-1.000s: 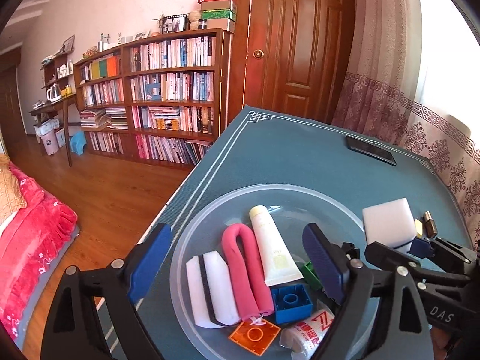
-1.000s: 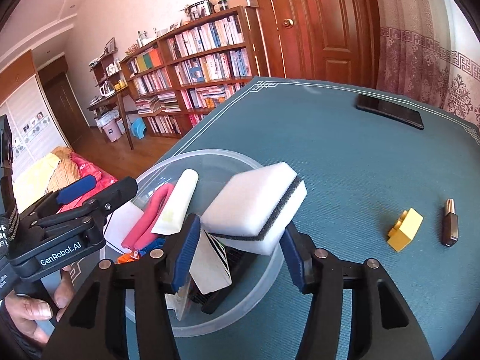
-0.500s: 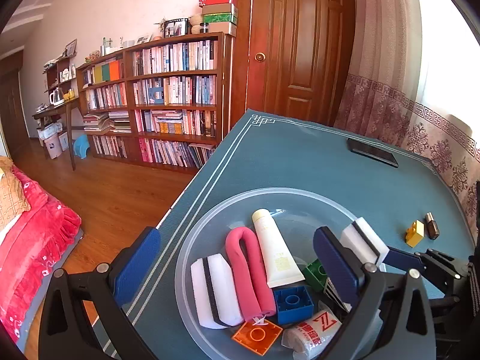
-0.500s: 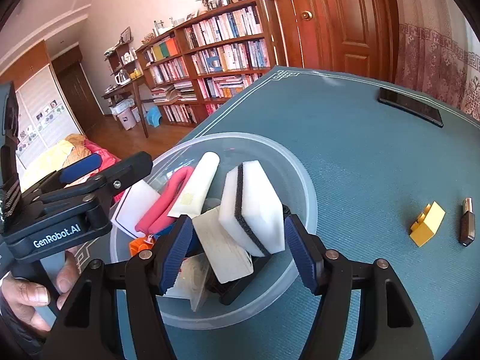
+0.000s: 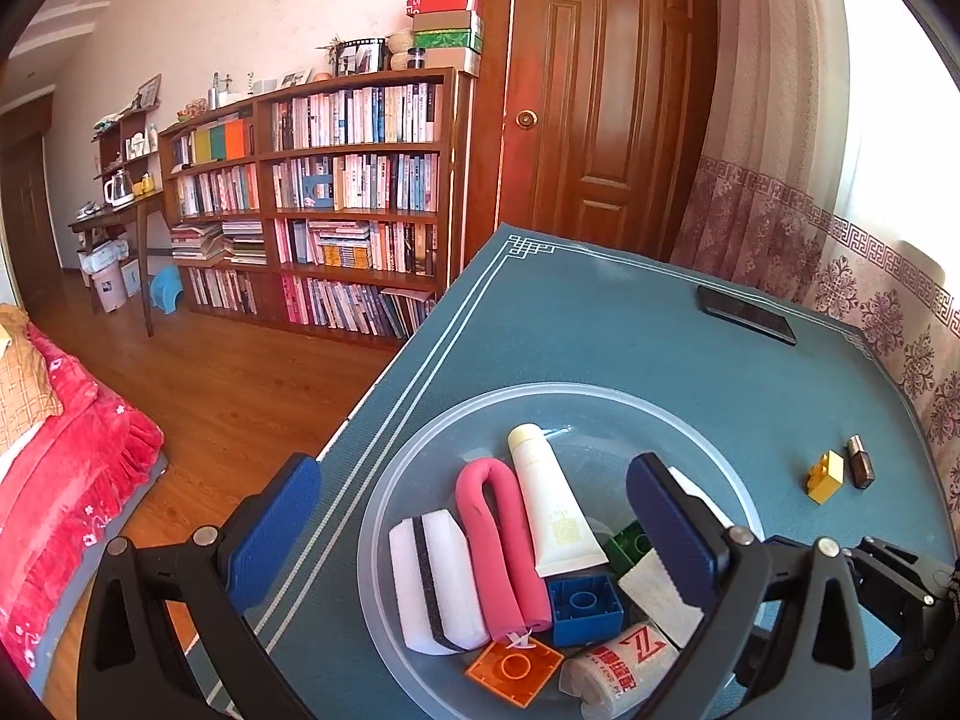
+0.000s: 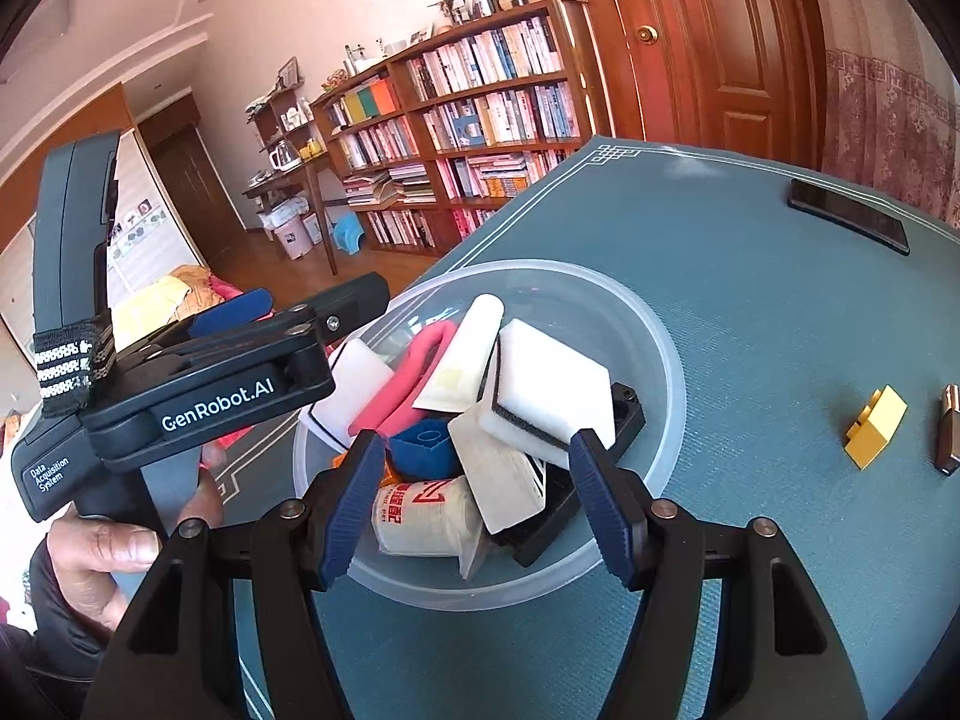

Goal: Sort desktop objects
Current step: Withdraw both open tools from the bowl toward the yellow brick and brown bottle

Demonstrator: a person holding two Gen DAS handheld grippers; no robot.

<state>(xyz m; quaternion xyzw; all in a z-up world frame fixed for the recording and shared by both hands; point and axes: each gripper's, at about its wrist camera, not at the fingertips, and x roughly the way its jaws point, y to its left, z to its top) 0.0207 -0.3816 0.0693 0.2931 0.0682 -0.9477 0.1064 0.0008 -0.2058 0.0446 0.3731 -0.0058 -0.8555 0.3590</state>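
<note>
Counting what's in the clear plastic bowl (image 5: pixel 708 420): 2 white sponges with black stripes, one at 8 o'clock (image 5: pixel 435 588), the other at 2 o'clock on top of the pile (image 6: pixel 549 396). 1 pink foam loop (image 5: pixel 501 546), 1 cream tube (image 5: pixel 552 510), 1 blue brick (image 5: pixel 582 600), 1 green brick (image 5: pixel 627 543), 1 orange flat brick (image 5: pixel 515 669), 1 white roll with red print (image 6: pixel 420 516), 1 black block (image 6: pixel 591 474) under the top sponge, partly hidden. There's also a white card-like piece (image 6: pixel 504 480) leaning between roll and sponge, can't identify it.

Outside the bowl, at 3 o'clock on the teal table mat (image 6: pixel 780 276): 1 yellow brick (image 6: pixel 876 426), 1 small brown tube (image 6: pixel 949 438) just beside it, not touching. 1 black phone (image 6: pixel 849 216) far off at 1 o'clock.

My right gripper (image 6: pixel 480 498): fingers spread wide, holding nothing, hanging over the bowl's near rim at 6 o'clock. The top sponge sits in the bowl just ahead of the tips, no contact that I can see.

My left gripper (image 5: pixel 474 540): also wide apart, empty, straddling the bowl's 9 o'clock side, left finger outside the rim, right finger over the contents. My hand (image 6: pixel 120 546) wraps its handle.
</note>
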